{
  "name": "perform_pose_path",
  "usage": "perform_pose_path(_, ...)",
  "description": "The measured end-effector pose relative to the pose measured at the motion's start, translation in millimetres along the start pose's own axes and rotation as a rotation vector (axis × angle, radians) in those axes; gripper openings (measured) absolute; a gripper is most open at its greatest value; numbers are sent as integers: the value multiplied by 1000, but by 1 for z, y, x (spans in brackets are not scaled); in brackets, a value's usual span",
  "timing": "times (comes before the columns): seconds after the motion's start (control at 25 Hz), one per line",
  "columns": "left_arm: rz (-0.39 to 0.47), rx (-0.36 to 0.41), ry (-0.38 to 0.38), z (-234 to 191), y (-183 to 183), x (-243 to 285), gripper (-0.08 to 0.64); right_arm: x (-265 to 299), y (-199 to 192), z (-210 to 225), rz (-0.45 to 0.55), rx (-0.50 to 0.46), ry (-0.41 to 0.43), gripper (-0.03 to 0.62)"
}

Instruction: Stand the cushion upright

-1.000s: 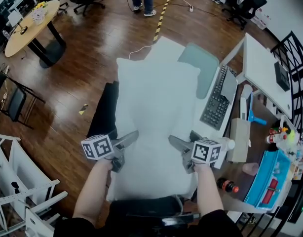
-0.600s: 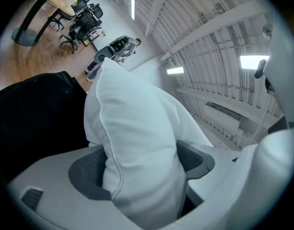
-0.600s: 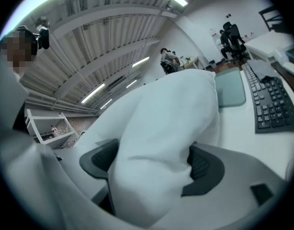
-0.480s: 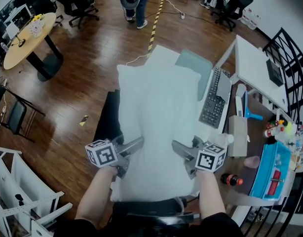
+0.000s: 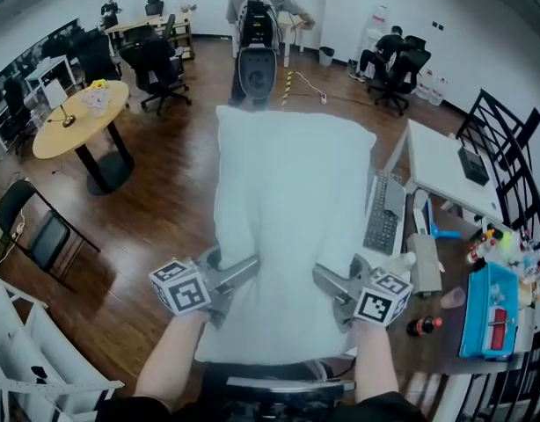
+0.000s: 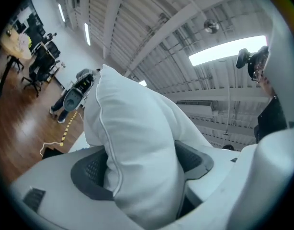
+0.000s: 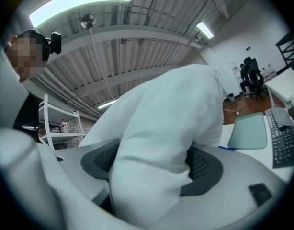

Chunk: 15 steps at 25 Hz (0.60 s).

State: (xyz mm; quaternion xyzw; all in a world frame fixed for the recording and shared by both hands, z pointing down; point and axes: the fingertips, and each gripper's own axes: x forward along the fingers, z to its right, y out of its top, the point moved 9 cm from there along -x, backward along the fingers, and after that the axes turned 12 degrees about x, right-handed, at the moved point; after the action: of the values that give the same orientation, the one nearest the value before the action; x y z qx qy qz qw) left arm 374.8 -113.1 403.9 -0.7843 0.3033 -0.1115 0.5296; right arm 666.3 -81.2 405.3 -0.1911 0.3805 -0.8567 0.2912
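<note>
Plump white cushion (image 5: pixel 292 209), seemingly soft fabric

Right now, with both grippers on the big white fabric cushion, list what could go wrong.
1. The left gripper and right gripper pinch only the lower end of the white fabric cushion; its tall unsupported upper part could flop over.
2. Each grip holds a bunched fold of soft fabric, which might slip out.
3. The dark keyboard and red-capped dark bottle sit close on the right; a swinging cushion could knock them.
</note>
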Motion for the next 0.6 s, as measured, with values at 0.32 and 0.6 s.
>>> perform_pose_path(0.32, 194, 98, 194, 5, 53, -177, 383, 110, -37, -116, -116, -122, 261, 393)
perform_pose_path(0.6, 360, 163, 511, 30, 69, -370, 383, 229, -118, -231, -324, -152, 553, 396)
